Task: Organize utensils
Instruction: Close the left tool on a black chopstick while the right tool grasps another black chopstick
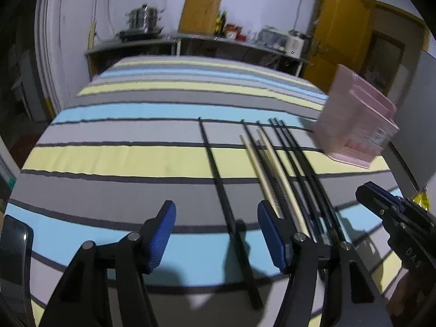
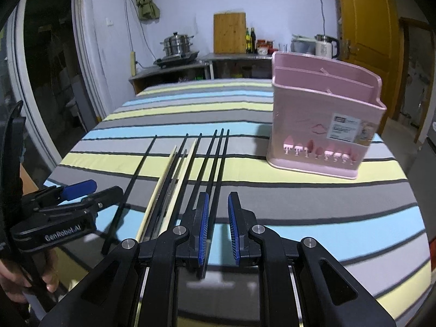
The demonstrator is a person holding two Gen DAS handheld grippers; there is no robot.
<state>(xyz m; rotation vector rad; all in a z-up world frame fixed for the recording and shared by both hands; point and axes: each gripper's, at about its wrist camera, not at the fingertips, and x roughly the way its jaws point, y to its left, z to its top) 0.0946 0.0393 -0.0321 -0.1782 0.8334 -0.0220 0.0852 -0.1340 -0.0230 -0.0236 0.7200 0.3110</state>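
Here, your left gripper stands wide with a lone black chopstick lying between its jaws, untouched. Your right gripper is narrowly parted over the near ends of the bundled chopsticks, gripping nothing. Farther off to the right, the pink utensil holder stands upright on the striped cloth.

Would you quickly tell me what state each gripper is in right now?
Left gripper: open, holding nothing; a black chopstick lies between its fingers.
Right gripper: partly open, holding nothing.
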